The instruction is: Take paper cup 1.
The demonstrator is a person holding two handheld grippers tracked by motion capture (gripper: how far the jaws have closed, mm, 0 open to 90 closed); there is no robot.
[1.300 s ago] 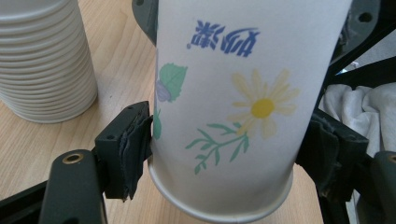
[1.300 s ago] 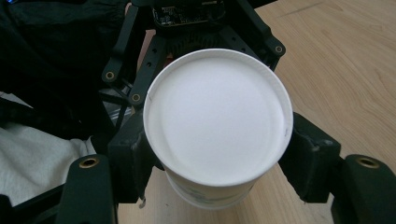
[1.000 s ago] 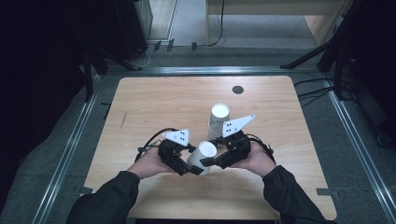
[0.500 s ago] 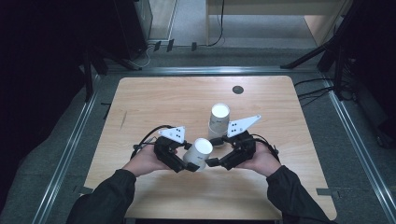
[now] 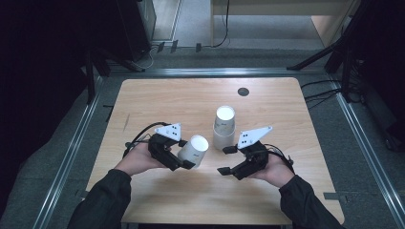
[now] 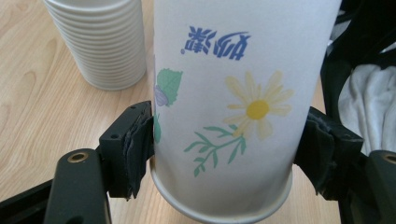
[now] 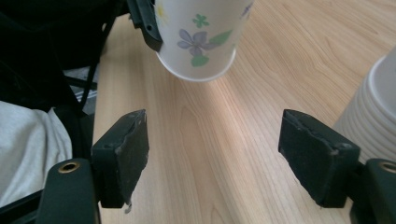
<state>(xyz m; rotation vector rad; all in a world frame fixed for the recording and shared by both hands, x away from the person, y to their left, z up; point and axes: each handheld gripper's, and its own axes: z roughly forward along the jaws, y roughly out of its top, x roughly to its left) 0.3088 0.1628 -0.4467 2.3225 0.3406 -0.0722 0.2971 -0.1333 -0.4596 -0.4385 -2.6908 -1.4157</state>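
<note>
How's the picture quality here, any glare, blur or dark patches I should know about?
High view: the table is evenly lit, the surroundings fall into near black, and the stack of cups has a washed-out top. Left gripper view: the flowered cup is sharp, its upper wall pale. Right gripper view: the black pads are sharp, the wood behind them slightly soft.

Wooden table (image 5: 157, 102); cup stack (image 5: 224, 128) standing on it.

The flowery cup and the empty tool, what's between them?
Nothing but bare wooden table between flowery cup and right tool, in the right gripper view.
</note>
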